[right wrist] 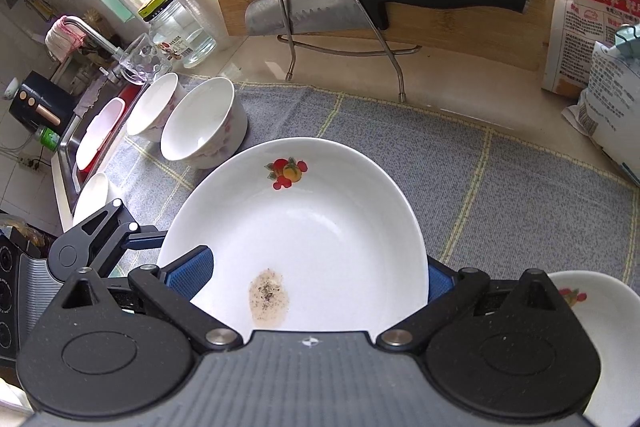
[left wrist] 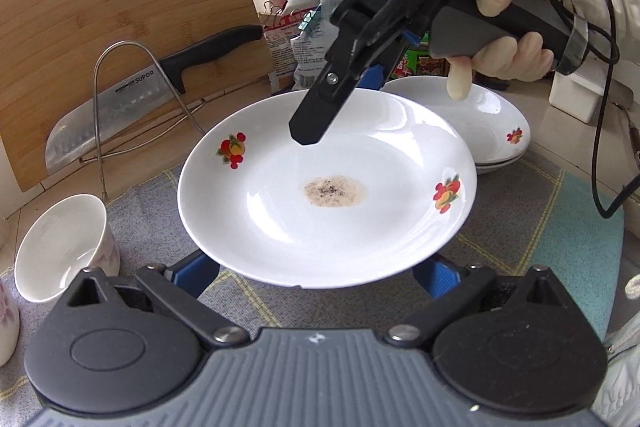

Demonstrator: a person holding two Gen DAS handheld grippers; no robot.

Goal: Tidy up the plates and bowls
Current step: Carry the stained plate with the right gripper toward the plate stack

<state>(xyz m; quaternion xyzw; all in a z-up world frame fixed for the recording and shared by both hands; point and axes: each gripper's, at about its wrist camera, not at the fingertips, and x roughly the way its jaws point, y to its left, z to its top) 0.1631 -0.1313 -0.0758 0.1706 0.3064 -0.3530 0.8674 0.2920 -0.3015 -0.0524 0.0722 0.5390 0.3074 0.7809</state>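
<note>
**Soiled plate between two grippers, over the checked cloth**

Around the plate [left wrist: 328, 187] we see many things. A bamboo cutting board [left wrist: 120, 27] leans at the back of the worktop [right wrist: 460, 83], and a knife [right wrist: 360, 3] with a black handle rests across a wire stand [right wrist: 340, 7] in front of it. Paper bags [right wrist: 592, 67] closed with clips stand at one side. White bowls [right wrist: 200, 123] with pink flowers lie tilted on the grey checked cloth [right wrist: 520, 187], near a sink [right wrist: 68, 147] with a faucet, a glass jar [right wrist: 176, 27] and a glass cup. Behind the plate, in the left wrist view, two more plates [left wrist: 488, 123] with the same fruit print are stacked.

The near rim of the plate is hidden behind each camera's gripper body. The contents of the sink are too small for us to make out.

The plate has a brown speckled stain [left wrist: 334, 191] in its middle. The left gripper [left wrist: 316, 277] stands wide apart, with its blue pads on both sides of the plate's near edge; the plate seems to lie between them, but we cannot tell if they touch it. The right gripper [right wrist: 316, 277] also stands apart around the opposite rim, one blue pad over the inside of the plate. A gloved hand [left wrist: 508, 27] holds its handle.
</note>
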